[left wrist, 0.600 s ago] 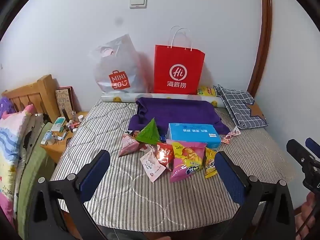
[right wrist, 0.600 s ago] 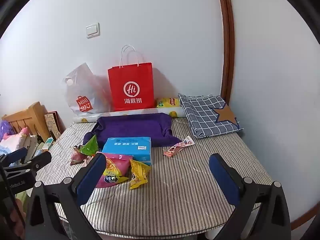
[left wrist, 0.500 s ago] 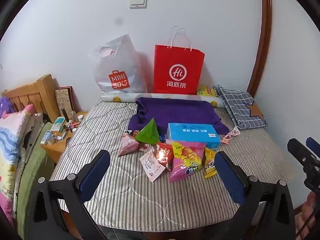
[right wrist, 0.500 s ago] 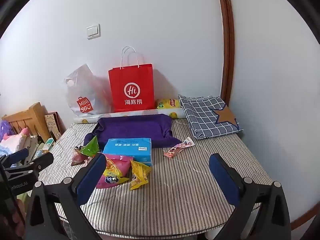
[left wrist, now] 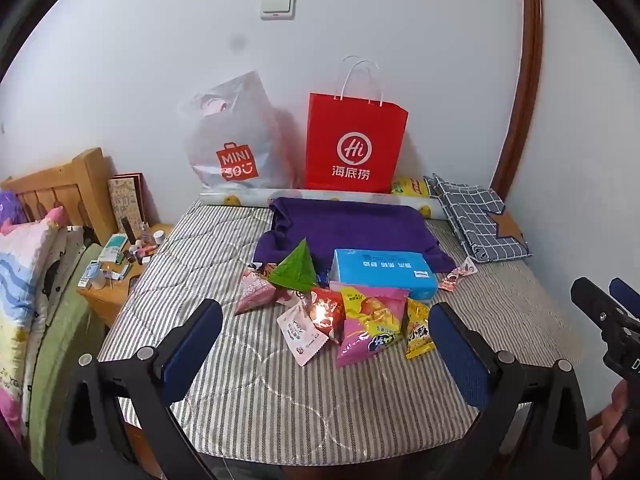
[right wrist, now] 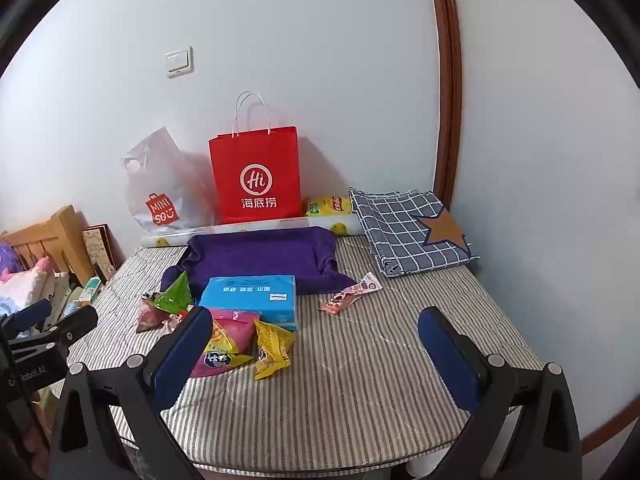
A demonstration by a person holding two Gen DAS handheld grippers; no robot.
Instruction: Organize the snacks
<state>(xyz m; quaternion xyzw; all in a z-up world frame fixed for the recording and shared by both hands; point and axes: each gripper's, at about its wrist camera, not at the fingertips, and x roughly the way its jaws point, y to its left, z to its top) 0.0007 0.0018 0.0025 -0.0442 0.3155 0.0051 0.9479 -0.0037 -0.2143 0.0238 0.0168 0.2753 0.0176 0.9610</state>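
Both tools gape wide and hold nothing: the left tool [left wrist: 326,344] hangs over the near edge of the striped bed [left wrist: 248,392], its blue pads either side of the snack pile in that view, and the right tool [right wrist: 316,352] hangs over bare stripes further right. Its left pad hides part of the pink bag [right wrist: 232,340], which lies beside the yellow packet [right wrist: 272,348]. Snacks lie bunched mid-bed just in front of a blue box [left wrist: 382,272]: a green pyramid pack [left wrist: 294,268], a pink pyramid pack [left wrist: 252,292], a white sachet [left wrist: 302,332] and a red packet [left wrist: 328,312] washed out by glare. One small pink wrapper [right wrist: 350,294] lies apart to the right. Behind the box a purple cloth [left wrist: 348,228] is spread; a red paper bag [left wrist: 354,148] and a clear plastic bag [left wrist: 236,140] lean on the wall. A yellow pack [right wrist: 328,205] peeks out beside the red bag, mostly hidden. Printing on the snacks is too small to read. Each tool shows only partly at the other view's edge, and fingers [left wrist: 612,432] are cut off at the lower right.
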